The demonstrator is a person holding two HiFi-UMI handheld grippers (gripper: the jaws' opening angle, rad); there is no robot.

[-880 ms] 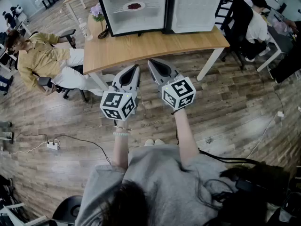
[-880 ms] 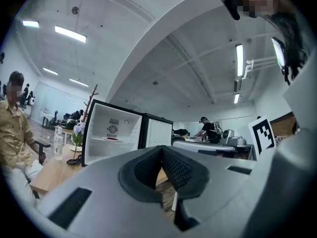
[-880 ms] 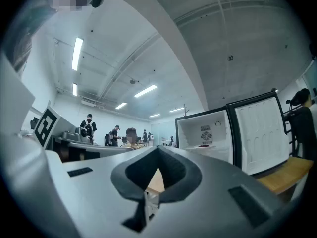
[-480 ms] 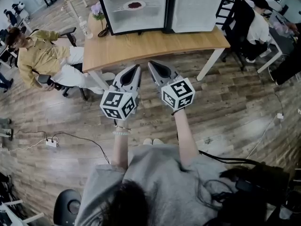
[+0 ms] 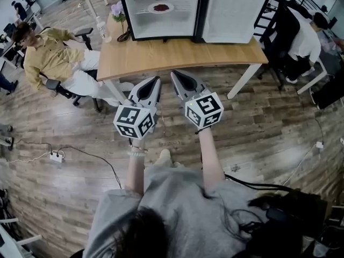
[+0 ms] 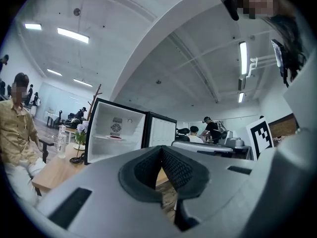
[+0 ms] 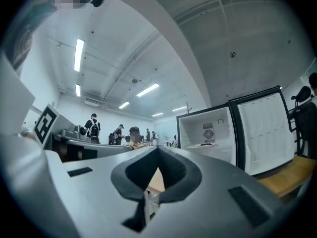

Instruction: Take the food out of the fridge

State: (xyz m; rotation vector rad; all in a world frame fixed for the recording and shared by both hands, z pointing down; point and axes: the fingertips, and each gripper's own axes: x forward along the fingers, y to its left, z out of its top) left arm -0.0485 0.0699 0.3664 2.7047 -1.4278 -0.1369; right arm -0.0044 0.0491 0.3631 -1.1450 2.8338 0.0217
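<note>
**Status: fridge open, food not yet retrieved.**
The mini fridge [image 5: 161,30] stands on the wooden table [image 5: 177,55] with its door [image 5: 234,15] swung open. The plate of food [image 5: 160,7] sits on the shelf inside, untouched. The left gripper [image 5: 156,80] and right gripper [image 5: 174,75] have their jaws closed on nothing and are held level, short of the table's near edge. Remaining: reach in, grasp the plate, withdraw it.

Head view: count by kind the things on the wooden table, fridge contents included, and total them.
Fridge: 1
Plate of food: 1
Bottle: 1
Bunch of flowers: 1
Total: 4
</note>
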